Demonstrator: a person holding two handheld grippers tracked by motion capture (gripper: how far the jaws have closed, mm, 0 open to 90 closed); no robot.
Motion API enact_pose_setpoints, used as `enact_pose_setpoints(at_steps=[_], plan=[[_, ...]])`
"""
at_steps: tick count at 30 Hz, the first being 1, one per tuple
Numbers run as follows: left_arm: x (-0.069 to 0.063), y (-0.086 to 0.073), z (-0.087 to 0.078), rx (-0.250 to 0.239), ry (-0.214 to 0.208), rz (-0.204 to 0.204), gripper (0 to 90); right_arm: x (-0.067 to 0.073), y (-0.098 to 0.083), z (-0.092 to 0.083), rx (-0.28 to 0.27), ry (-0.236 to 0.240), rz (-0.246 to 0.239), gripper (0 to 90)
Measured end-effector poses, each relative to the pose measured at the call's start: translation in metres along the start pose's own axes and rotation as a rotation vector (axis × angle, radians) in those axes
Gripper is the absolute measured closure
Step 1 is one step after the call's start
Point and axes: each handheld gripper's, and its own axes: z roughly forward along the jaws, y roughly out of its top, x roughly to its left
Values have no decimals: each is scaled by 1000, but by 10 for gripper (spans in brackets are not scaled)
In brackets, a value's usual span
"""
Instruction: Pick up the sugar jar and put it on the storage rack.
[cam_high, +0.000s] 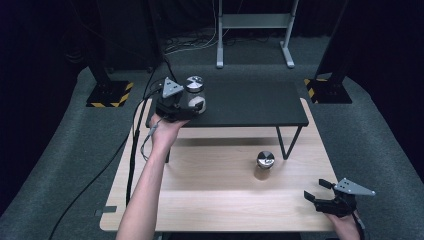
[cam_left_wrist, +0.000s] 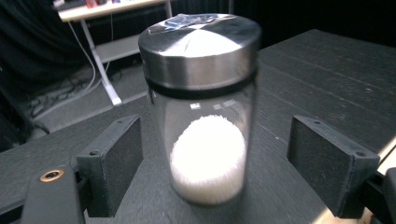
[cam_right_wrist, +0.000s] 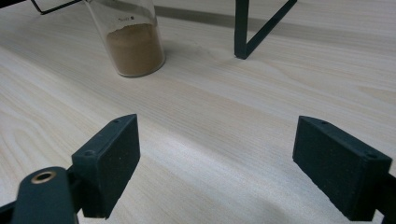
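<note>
Left gripper (cam_left_wrist: 215, 158) fingers apart around white-filled jar (cam_left_wrist: 205, 116), seemingly near shelf (cam_high: 250, 102) edge; right gripper (cam_right_wrist: 224, 163) open, empty.

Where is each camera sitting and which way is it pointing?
High view: above the person's side, looking forward and down on the wooden table; forearm and both claws show.
Left gripper view: rides the left claw, facing the white-powder jar.
Right gripper view: rides the right claw, facing the brown-powder jar.
Shared: both jars also appear from above.
</note>
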Motion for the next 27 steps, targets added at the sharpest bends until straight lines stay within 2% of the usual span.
enact_pose_setpoints(at_steps=[6, 12, 16, 20, 23, 27], plan=[[1, -24, -21, -22, 3, 6, 177, 0, 0, 0, 1, -2, -1, 136], [-7, -48, -49, -42, 22, 32, 172, 1, 1, 0, 4, -6, -1, 137], [-12, -70, -69, -69, 35, 41, 173, 2, -1, 0, -4, -12, -2, 141], [-12, -97, -84, -81, 39, 19, 173, 2, 0, 0, 0, -14, 0, 141], [-17, -116, -94, -78, 64, 25, 173, 2, 0, 0, 1, -15, 1, 140], [-21, -143, -103, -59, 69, 11, 173, 2, 1, 0, 3, -16, 1, 140]])
